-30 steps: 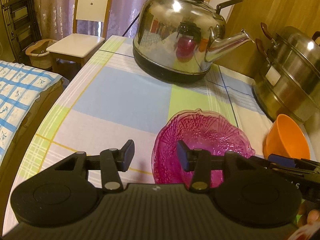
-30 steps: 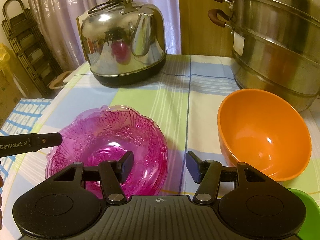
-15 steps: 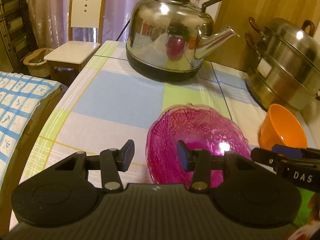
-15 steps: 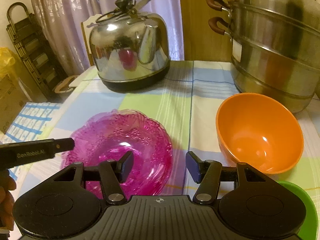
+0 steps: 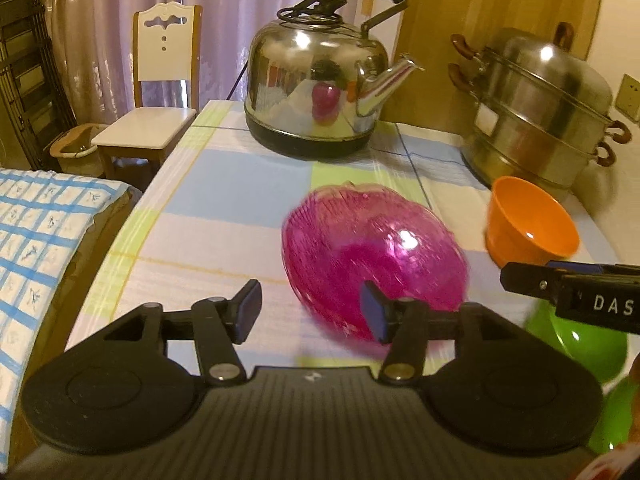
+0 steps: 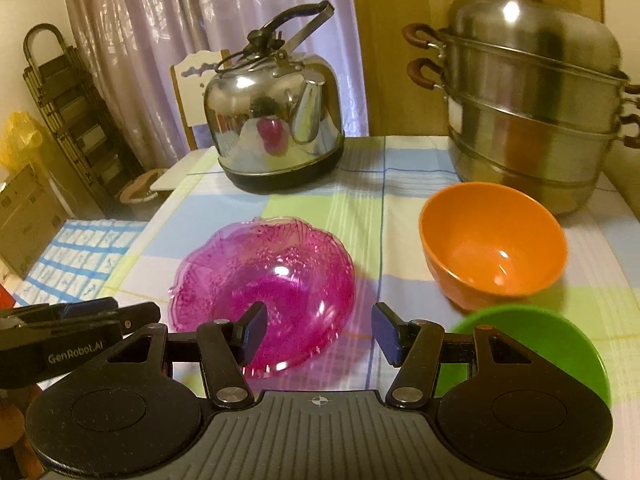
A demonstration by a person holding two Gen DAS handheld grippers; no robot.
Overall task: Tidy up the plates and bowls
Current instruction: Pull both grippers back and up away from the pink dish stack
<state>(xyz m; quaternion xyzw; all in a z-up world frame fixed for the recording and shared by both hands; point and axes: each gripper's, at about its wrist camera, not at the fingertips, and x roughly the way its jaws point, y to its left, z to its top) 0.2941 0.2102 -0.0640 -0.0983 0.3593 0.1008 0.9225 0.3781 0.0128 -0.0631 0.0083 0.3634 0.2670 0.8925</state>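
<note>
Steel kettle (image 6: 276,128) behind pink bowl (image 6: 268,292), steamer pot (image 6: 532,120) beside orange bowl (image 6: 492,244)

My left cam: low over table (image 5: 224,196), near edge, looking forward-down past own fingers; right tool pokes in at right. My right cam: same height, further right, same heading; left tool pokes in at left. Both share pink bowl (image 5: 372,260) (image 6: 264,284), orange bowl (image 5: 532,224) (image 6: 492,240), kettle (image 5: 316,76) (image 6: 276,120), steamer (image 5: 540,112) (image 6: 532,112).

On the table (image 6: 360,208), kettle (image 6: 276,128) behind glass dish (image 6: 264,280) — steamer (image 6: 532,120) behind two bowls (image 6: 492,244), right.
</note>
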